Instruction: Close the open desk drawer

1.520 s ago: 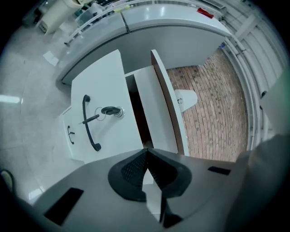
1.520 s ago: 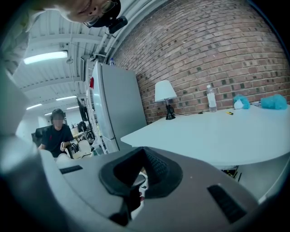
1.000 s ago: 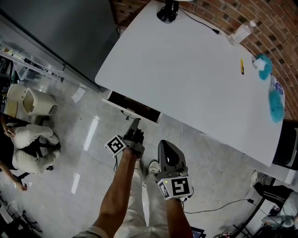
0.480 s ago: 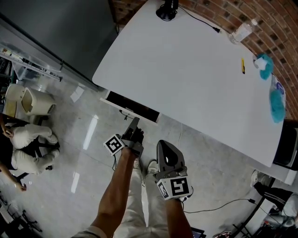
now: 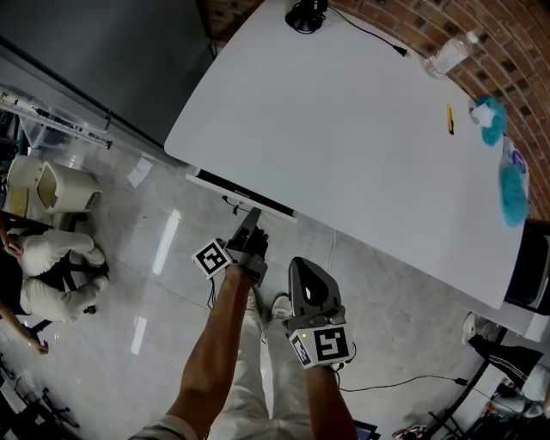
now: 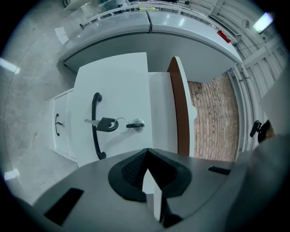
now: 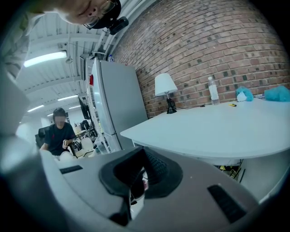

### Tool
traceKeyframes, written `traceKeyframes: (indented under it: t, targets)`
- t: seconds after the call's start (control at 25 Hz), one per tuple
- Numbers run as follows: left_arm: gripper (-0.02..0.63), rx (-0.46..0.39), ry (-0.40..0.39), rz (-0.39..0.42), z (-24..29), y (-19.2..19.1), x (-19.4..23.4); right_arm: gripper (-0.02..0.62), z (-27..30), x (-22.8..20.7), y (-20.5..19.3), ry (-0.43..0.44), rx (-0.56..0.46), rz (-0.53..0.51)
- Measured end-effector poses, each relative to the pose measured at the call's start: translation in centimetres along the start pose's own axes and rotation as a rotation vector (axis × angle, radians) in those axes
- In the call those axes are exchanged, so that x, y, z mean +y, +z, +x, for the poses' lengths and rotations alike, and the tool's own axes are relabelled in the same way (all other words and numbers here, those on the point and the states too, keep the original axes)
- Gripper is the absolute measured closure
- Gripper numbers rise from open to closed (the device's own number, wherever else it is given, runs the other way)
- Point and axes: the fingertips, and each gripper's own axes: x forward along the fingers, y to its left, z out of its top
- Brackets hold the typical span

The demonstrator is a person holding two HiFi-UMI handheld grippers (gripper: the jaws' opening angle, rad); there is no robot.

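Both jaws of the left gripper (image 6: 150, 177) are pressed together with nothing between them. They point at the white drawer front (image 6: 118, 95), which lies directly ahead. Whether the tips touch it cannot be told. One black bar handle (image 6: 94, 127) is mounted on this front. One black-headed key (image 6: 106, 123) hangs on a ring from a second key seated in the round lock (image 6: 136, 124). Beside the front sits one narrower white panel (image 6: 63, 136) with one small black handle (image 6: 57, 124).

In the head view the drawer is almost fully in under the white bench (image 5: 344, 146). Only a thin dark slit (image 5: 232, 186) shows along its top, and its contents are not visible.

The jaws of the right gripper (image 7: 135, 183) are also together and empty. This gripper is held low, nearer the person's body and well apart from the drawer.

The bench carries one black lamp base (image 5: 305, 16), one clear plastic bottle (image 5: 447, 57) whose contents cannot be made out, one yellow pen (image 5: 449, 120) and two teal cloths (image 5: 511, 185).
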Motion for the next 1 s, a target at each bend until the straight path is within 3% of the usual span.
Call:
traceKeyframes:
  t: [1.0]
  targets:
    - [0.6,0.013,-0.055,0.015,6.8,1.4,-1.4,0.594,2.3,-1.7,0.4,-0.009,0.014,0.007]
